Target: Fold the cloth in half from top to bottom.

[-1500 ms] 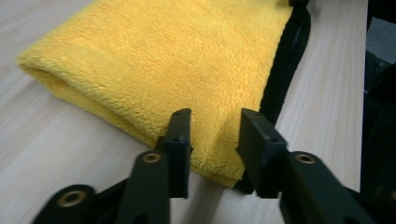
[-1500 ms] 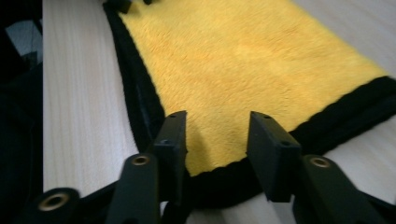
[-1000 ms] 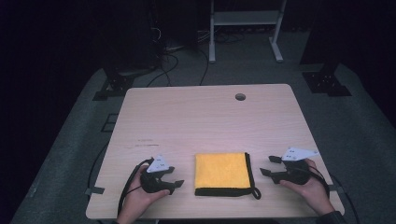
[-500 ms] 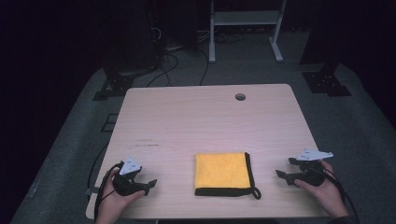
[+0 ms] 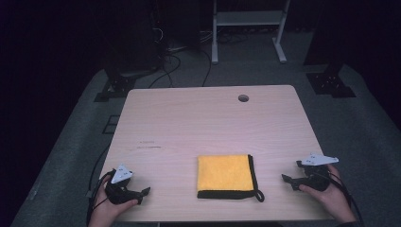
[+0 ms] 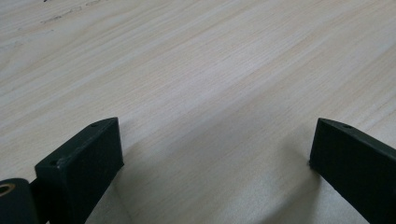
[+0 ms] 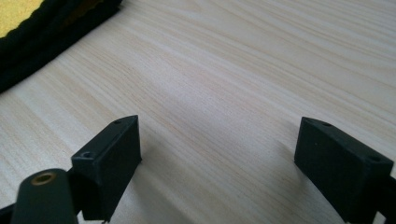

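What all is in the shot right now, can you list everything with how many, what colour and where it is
table: one, light wood, centre of the high view, with a round hole near its far edge
cloth: one, yellow with black edging and a black loop at its near right corner, folded flat near the table's front edge, between the two grippers
stand: one, white, on the floor beyond the table
cables: several, dark, on the grey floor beyond the table's far left
left hand-held gripper: one, black with a grey plate, front left, jaws open
right hand-held gripper: one, black with a grey plate, front right, jaws open
hands: two, at the bottom edge
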### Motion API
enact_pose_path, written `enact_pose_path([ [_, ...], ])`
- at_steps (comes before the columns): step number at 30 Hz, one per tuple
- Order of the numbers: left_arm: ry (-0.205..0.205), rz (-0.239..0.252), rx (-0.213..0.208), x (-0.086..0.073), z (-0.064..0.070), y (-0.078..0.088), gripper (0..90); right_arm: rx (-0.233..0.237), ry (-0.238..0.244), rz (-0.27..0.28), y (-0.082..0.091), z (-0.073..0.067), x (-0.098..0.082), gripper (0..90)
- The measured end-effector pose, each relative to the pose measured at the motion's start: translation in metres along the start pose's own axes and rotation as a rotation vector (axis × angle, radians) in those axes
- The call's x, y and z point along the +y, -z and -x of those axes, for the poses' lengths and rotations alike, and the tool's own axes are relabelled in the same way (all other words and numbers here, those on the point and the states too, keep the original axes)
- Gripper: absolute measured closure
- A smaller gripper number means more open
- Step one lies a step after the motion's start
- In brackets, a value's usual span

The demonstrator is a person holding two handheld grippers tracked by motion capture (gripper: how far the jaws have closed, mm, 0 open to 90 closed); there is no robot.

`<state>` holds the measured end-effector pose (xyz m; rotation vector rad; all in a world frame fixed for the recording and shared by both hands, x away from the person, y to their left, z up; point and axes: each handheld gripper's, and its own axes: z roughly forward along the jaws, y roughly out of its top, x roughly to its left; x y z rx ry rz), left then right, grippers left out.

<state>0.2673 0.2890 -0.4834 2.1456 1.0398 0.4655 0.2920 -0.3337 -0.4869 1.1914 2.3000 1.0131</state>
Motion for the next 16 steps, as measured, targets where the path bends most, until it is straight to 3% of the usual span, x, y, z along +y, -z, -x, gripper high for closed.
enact_pose_path([
  [16,0.005,-0.001,0.002,0.0002,0.0001,-0.0004,1.2,-0.008,-0.007,-0.001,-0.0003,0.0002,0.0001,11.9],
])
